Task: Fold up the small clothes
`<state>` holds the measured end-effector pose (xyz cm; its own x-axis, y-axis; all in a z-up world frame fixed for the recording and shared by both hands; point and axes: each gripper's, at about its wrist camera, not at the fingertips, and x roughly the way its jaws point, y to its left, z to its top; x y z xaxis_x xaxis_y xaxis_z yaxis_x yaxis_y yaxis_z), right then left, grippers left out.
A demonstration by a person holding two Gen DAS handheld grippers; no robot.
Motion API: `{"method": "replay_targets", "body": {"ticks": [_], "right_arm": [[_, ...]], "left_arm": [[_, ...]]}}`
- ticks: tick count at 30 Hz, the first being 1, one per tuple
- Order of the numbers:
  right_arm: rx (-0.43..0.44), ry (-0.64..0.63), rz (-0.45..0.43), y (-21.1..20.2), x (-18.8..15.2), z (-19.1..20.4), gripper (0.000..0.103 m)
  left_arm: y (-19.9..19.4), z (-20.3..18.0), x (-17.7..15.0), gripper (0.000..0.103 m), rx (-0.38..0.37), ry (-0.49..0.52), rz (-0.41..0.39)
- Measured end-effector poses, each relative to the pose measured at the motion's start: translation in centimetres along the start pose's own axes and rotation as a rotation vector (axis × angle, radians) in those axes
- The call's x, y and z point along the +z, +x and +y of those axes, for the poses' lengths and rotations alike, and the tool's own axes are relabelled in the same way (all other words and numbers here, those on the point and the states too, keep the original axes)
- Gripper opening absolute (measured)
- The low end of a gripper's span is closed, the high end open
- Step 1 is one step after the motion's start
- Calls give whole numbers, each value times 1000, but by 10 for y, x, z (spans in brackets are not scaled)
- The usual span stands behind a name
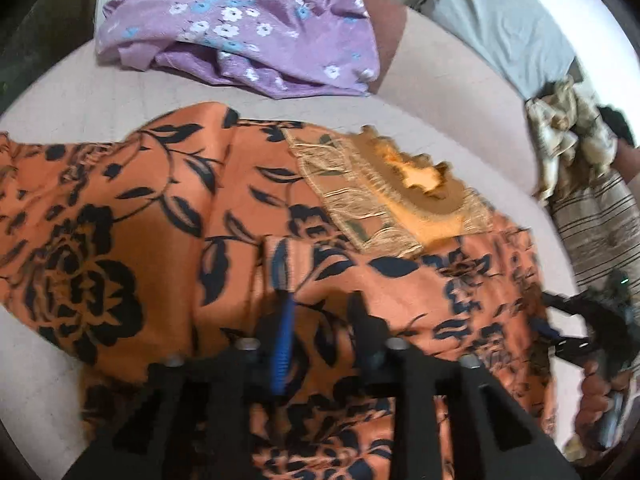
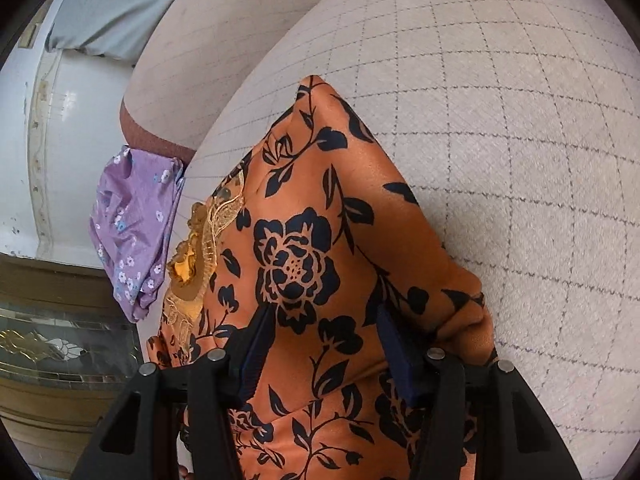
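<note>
Orange floral garment (image 1: 168, 216) spread flat on bed (image 1: 460, 92), long axis left to right. Left tongs (image 1: 320, 304) at near edge, half closed, cloth bunched between fingers. Right tongs (image 2: 326, 320) astride right end, grip unclear. Purple garment (image 1: 240, 28) farther off.

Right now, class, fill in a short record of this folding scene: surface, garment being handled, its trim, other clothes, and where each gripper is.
surface: pale quilted bed cover
garment in work: orange dress with black flowers, spread on the cover
trim: gold lace neckline
other clothes: crumpled purple floral garment beyond the dress; striped cloth at the right edge
left gripper: over the dress, fabric between its fingers
right gripper: astride a raised fold of the dress
</note>
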<state>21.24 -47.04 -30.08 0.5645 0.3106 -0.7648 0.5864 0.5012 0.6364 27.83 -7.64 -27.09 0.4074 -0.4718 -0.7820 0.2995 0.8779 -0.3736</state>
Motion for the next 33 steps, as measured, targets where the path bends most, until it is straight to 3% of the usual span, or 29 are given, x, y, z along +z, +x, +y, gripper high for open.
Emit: {"method": "replay_targets", "body": {"ticks": [2, 5, 7, 9, 11, 13, 15, 17, 24, 25, 26, 28, 30, 33], "right_arm": [[0, -3, -1, 0, -2, 0, 58], [-13, -18, -5, 2, -3, 4, 58], [-28, -36, -10, 2, -5, 6, 58], [-46, -55, -14, 2, -6, 8, 58], [-61, -69, -17, 3, -7, 11, 58], [-74, -81, -21, 4, -8, 13, 58], [-85, -92, -26, 5, -9, 14, 58], [-94, -104, -28, 6, -10, 16, 58], [-114, -127, -40, 8, -12, 19, 58], [-118, -132, -42, 8, -12, 20, 58], [-122, -137, -44, 8, -12, 21, 58], [-130, -147, -48, 9, -13, 22, 58], [-135, -152, -50, 9, -14, 23, 58], [-137, -155, -50, 10, -13, 24, 58]], "left_arm": [[1, -5, 1, 66, -51, 14, 6], [5, -15, -1, 67, -13, 77, -5], [5, -17, 0, 57, -1, 87, -12], [2, -13, 2, 21, -14, 59, -16], [-4, -7, 4, 20, -36, 30, -26], [-5, -6, 5, 28, -2, 34, -30], [-5, -3, 6, 57, 54, 30, -31], [-7, -2, 6, 68, 71, 33, -45], [7, -1, 9, 70, 98, 44, -37], [10, -3, 12, 66, 74, 61, -39], [13, -4, 14, 52, 63, 67, -33], [18, -2, 19, 37, 93, 74, -22], [18, 1, 21, 13, 105, 77, -14], [11, 5, 23, 8, 58, 52, -28]]}}
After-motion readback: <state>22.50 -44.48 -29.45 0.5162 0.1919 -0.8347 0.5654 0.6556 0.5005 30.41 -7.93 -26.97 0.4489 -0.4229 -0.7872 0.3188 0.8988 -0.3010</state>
